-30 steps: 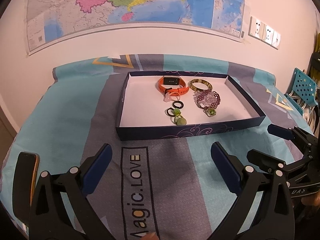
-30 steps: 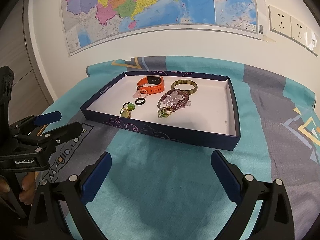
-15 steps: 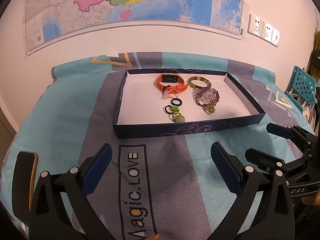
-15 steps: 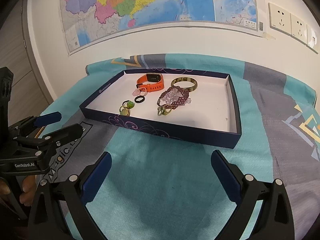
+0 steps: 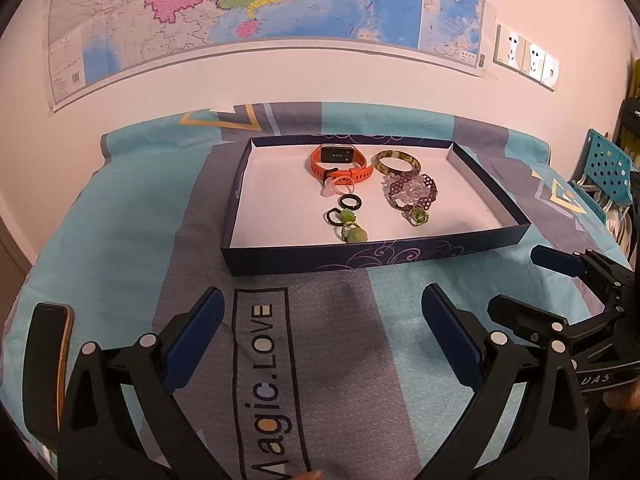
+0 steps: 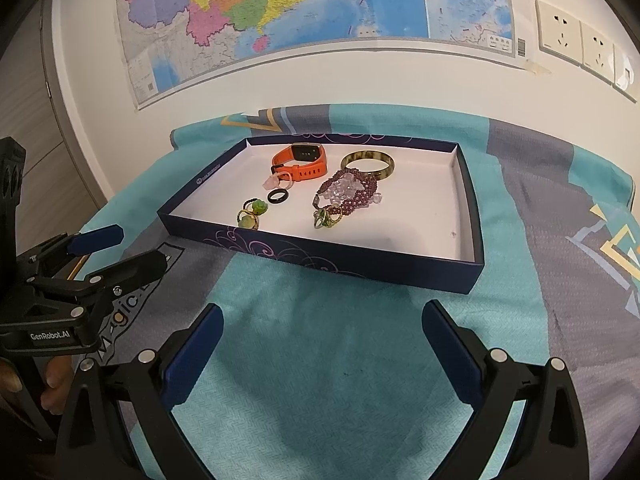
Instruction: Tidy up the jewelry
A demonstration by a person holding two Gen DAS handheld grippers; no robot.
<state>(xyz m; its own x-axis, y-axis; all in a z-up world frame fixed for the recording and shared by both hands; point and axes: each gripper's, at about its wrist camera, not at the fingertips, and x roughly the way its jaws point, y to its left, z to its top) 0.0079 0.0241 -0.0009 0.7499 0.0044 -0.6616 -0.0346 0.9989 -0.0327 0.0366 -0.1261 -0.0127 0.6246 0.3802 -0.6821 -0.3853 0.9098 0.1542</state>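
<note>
Both your tools have pulled back from the tray (image 5: 400,258). Left tool (image 5: 320,312) and right tool (image 6: 322,326) hang spread apart, empty, near the table (image 6: 320,360).

I seem to be in a home room: wall map (image 5: 256,12), wall sockets (image 6: 576,40), patterned cloth (image 6: 320,360) over my bench.

We see a table under a teal and grey cloth (image 5: 120,240), bearing a dark blue tray (image 5: 360,258) and a phone (image 5: 46,360).
</note>
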